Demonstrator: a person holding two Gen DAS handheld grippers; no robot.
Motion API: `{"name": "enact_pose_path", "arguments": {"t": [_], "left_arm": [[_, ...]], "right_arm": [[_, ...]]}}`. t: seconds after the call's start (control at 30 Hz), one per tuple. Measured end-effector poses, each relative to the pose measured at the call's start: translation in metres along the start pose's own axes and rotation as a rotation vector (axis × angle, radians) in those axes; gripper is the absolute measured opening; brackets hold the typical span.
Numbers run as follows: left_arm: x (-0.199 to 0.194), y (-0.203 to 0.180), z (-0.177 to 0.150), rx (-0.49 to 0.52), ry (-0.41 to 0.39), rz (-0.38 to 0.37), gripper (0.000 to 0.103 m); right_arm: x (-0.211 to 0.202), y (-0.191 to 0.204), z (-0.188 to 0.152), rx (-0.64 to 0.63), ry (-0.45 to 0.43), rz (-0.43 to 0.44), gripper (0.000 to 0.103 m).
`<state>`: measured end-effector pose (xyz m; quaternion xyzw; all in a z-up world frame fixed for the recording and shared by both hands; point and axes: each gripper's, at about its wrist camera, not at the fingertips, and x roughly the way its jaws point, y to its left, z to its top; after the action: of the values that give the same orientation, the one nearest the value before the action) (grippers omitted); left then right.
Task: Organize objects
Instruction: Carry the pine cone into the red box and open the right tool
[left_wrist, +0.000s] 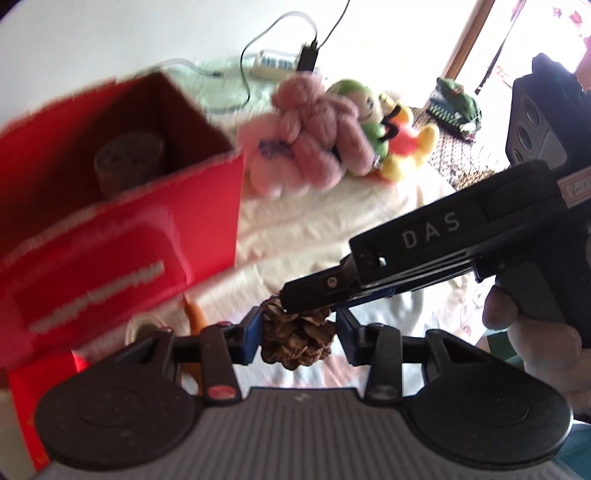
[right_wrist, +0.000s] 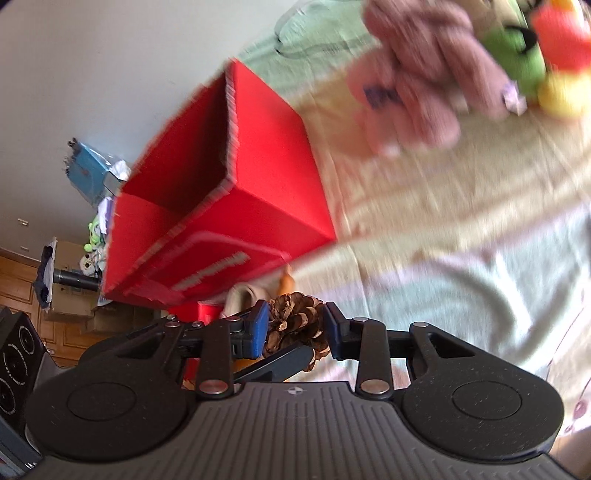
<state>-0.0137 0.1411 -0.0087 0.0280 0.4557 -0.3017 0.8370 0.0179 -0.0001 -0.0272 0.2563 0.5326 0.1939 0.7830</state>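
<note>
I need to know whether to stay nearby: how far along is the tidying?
Early. Done: one roll-like item sits inside the red box. In hand: the pinecone sits between both tongs, left and right; which one grips it is unclear. Left: the plush toys on the bedspread, plus small items beside the box.

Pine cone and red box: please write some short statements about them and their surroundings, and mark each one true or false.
1. The pine cone sits between the fingers of both the left hand-held gripper and the right hand-held gripper. True.
2. The red box is closed with a lid. False: its top is open.
3. A pink plush toy lies beyond the box. True.
4. The power strip lies inside the box. False: it lies outside, near the wall.
</note>
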Motion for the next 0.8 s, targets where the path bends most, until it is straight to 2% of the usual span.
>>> {"name": "enact_pose_path", "arguments": {"t": [0.23, 0.43, 0.6, 0.8], "left_arm": [[-0.037, 0.008, 0.033, 0.012, -0.129, -0.024, 0.044], [-0.063, 0.018, 0.059, 0.03, -0.241, 0.011, 0.044], [-0.062, 0.038, 0.075, -0.015, -0.282, 0.03, 0.044], [-0.045, 0.067, 0.074, -0.129, -0.276, 0.003, 0.043]], "right_arm": [[-0.028, 0.038, 0.021, -0.095, -0.117, 0.026, 0.035], [-0.027, 0.069, 0.047, -0.175, -0.182, 0.048, 0.035], [-0.01, 0.087, 0.066, -0.247, -0.199, 0.031, 0.035], [0.019, 0.092, 0.075, -0.313, -0.169, -0.025, 0.035]]}}
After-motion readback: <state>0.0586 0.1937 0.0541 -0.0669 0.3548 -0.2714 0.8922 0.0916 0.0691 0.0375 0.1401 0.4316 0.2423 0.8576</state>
